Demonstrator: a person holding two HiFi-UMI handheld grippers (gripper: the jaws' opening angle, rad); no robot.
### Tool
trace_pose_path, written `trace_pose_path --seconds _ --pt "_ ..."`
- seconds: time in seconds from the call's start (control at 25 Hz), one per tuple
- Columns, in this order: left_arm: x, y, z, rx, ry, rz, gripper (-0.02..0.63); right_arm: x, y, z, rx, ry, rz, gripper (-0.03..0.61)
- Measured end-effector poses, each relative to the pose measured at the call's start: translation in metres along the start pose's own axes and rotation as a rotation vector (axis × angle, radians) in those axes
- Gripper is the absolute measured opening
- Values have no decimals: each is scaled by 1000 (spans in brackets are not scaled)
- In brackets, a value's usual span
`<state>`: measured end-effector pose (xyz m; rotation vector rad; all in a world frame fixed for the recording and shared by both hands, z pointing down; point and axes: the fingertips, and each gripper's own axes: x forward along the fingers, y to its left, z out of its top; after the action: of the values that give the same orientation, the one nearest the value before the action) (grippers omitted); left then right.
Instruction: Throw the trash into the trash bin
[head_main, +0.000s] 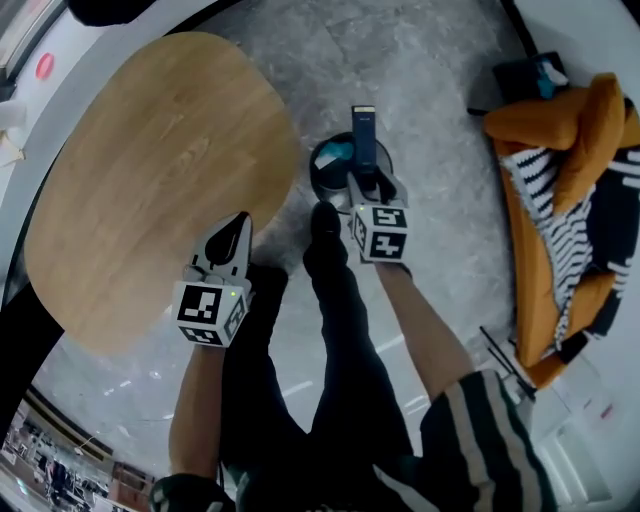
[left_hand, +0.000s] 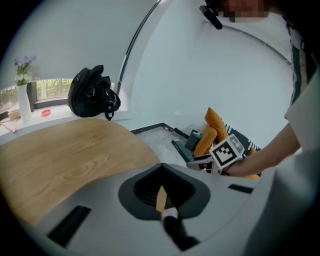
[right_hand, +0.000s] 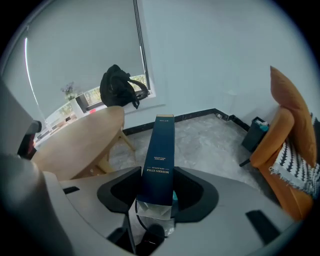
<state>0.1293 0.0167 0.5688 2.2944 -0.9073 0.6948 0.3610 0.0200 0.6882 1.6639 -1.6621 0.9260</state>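
Your left hand-held gripper (head_main: 238, 232) sits over the wooden worktop's (head_main: 150, 170) edge, jaws all but together, empty. To its right, your right hand-held gripper (head_main: 368, 180) clamps the lower end of a tall dark-blue box (head_main: 363, 135), held over the round trash bin (head_main: 322, 170) on the floor.

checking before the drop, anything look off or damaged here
Only the dark blue box in the right gripper: its near end is open, the pale inside showing. No spill shows on the floor around the trash bin.
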Motion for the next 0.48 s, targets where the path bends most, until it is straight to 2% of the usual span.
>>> trace_pose_path --seconds 0.2,0.32,0.48 --pt "30 -9 -3 29 0 -14 0 40 -34 -71 1 128 -24 196" --pt "41 -6 -10 53 18 -11 0 60 -37 -113 9 220 -6 198" --pt "54 -2 -24 73 46 1 0 82 -46 -156 84 330 -11 198"
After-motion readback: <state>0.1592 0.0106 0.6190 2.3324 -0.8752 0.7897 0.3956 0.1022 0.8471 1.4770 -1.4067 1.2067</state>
